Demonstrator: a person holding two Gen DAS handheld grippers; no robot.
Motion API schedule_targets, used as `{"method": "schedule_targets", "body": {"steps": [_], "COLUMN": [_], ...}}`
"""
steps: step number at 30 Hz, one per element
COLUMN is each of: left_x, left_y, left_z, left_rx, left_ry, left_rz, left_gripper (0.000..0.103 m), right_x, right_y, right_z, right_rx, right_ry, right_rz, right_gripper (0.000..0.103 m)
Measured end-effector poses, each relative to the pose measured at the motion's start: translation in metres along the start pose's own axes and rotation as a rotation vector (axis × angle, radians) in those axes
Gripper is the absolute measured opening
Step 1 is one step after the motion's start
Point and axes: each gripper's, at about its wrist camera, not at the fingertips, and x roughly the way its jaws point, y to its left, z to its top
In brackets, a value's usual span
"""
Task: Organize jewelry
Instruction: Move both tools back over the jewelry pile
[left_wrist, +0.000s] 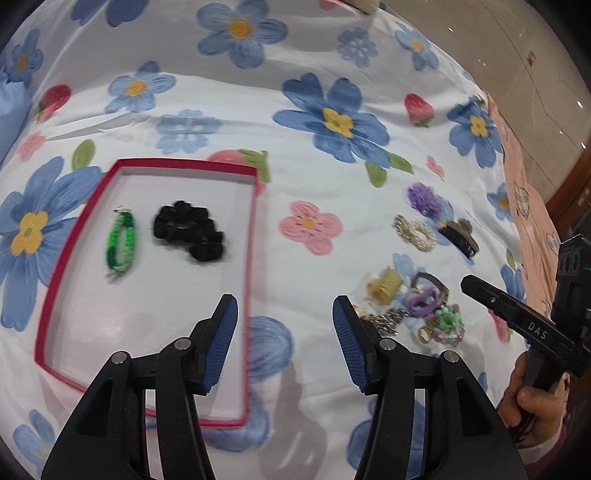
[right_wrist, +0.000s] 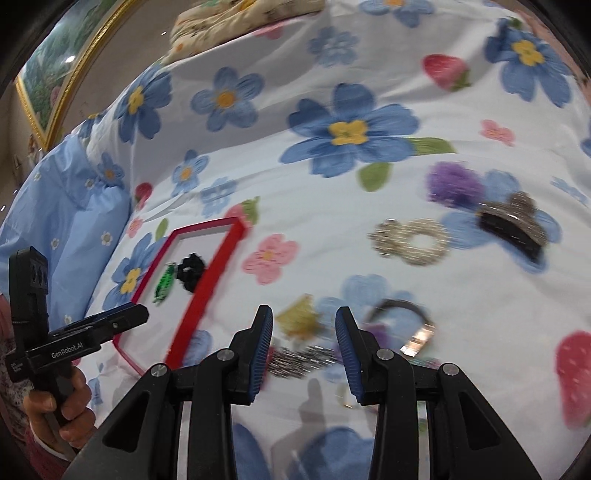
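Note:
A red-rimmed white tray (left_wrist: 253, 236) lies on the flowered sheet and holds a green bracelet (left_wrist: 122, 242) and a black hair piece (left_wrist: 188, 230). My left gripper (left_wrist: 284, 310) hovers open over the tray's right rim, with nothing between its fingers. To the right lies a loose heap: a yellow piece (right_wrist: 299, 317), a silver chain (right_wrist: 299, 360), a dark band with a metal clasp (right_wrist: 406, 321), a beaded bracelet (left_wrist: 445, 325). My right gripper (right_wrist: 303, 321) hangs open above that heap, holding nothing. Farther off lie a purple scrunchie (right_wrist: 454, 182), a sparkly ring piece (right_wrist: 410, 240) and a dark hair claw (right_wrist: 513, 225).
Everything rests on a bed covered with a white sheet (left_wrist: 295, 92) printed with blue flowers and strawberries. A light blue pillow (right_wrist: 74, 221) lies left of the tray. The bed's right edge drops to a tiled floor (left_wrist: 535, 55). A folded cloth (right_wrist: 240, 18) sits at the far end.

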Motion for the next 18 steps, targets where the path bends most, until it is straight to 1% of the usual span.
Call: {"method": "schedule_targets", "body": {"steps": [6,9,15,18], "left_x": [0.017,0.028,0.053,0.067], "left_y": [-0.032,-0.046,-0.069,-0.078], "left_z": [-0.001,-0.001,0.002,0.004], "left_rx": [0.071,0.110,0.173,0.197], "left_ry": [0.042,0.066,0.110,0.128], "left_rz": [-0.036,-0.059,-0.074,-0.084], "left_gripper": [0.053,0.057,0.057,0.057], "right_x": [-0.016,-0.017,-0.008,0.002], "right_y": [-0.035,-0.051,-0.073,-0.076], "right_z": [-0.007,-0.009,-0.010,-0.010], "right_rx": [0.049,0.063,0.075,0.071], "right_ry": [-0.009,-0.002,0.036,0.068], "right_rz": [-0.046,-0.069,-0.092,-0.082], "right_gripper": [0.038,0.038,0.038,0.038]}}
